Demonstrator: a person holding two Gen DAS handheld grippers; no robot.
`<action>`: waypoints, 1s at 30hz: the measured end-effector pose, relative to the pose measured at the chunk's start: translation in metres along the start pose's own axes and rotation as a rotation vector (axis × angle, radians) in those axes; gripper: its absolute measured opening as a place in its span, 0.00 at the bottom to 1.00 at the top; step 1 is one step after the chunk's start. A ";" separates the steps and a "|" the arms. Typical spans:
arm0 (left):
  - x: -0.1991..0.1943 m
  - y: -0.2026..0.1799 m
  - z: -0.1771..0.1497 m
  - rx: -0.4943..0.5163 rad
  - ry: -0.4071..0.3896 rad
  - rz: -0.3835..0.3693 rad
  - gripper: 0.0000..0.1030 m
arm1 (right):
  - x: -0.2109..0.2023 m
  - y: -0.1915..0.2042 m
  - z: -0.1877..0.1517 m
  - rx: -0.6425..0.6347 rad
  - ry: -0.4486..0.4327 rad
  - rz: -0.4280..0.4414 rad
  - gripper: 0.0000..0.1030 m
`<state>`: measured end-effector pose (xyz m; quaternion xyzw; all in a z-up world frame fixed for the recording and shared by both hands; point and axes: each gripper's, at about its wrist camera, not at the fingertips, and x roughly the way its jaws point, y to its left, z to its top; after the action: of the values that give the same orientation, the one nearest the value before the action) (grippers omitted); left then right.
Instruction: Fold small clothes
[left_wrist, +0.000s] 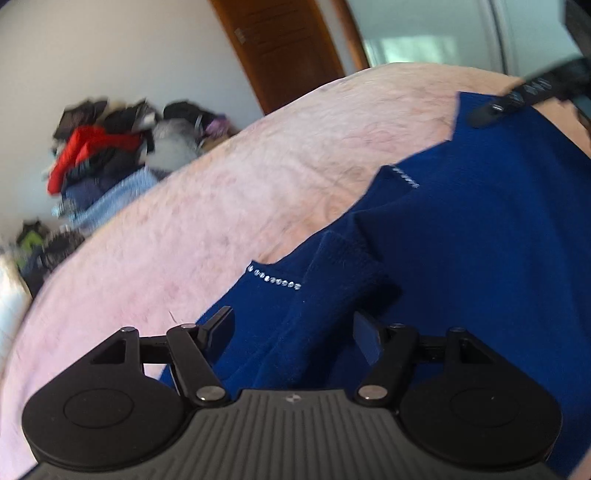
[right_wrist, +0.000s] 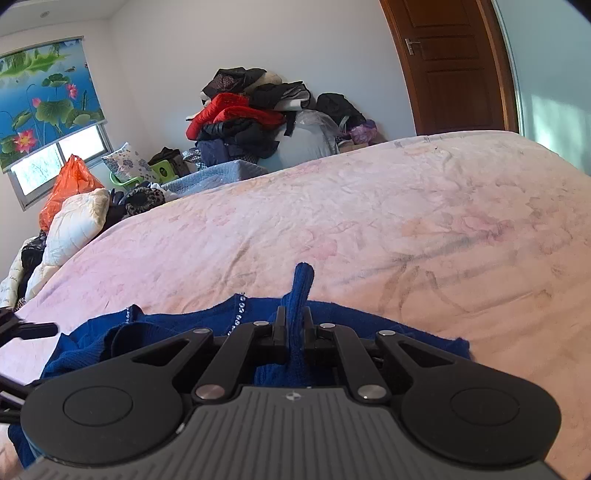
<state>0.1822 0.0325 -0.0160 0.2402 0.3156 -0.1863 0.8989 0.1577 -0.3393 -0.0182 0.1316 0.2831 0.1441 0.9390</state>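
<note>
One bed (right_wrist: 369, 229) under a pink floral cover fills both views and serves as the reference. Against the wall beyond the bed stands one heap of clothes (right_wrist: 255, 110), a red item on top; one brown door (right_wrist: 454, 66) stands beyond the bed's far right corner. One blue garment (left_wrist: 461, 258) lies spread on the bed's near edge, bearing two short rows of rhinestones (left_wrist: 275, 280). Two grippers are over the garment on the bed: the left gripper (left_wrist: 293, 332) is released, jaws apart over a fold of the cloth without pressing it; the right gripper (right_wrist: 295, 332) is clenched on one narrow strip of the blue garment, which sticks up between its jaws
</note>
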 end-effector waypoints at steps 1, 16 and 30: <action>0.005 0.009 0.002 -0.055 0.019 -0.029 0.22 | 0.000 0.000 0.000 -0.002 0.000 0.002 0.09; 0.022 0.053 -0.001 -0.366 0.080 0.035 0.11 | 0.027 -0.007 0.007 0.002 0.020 -0.048 0.09; 0.026 0.023 0.018 -0.255 0.088 0.021 0.24 | 0.024 0.039 -0.007 -0.219 0.218 0.103 0.52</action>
<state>0.2210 0.0365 -0.0134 0.1355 0.3734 -0.1244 0.9093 0.1655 -0.2936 -0.0226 0.0262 0.3587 0.2354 0.9029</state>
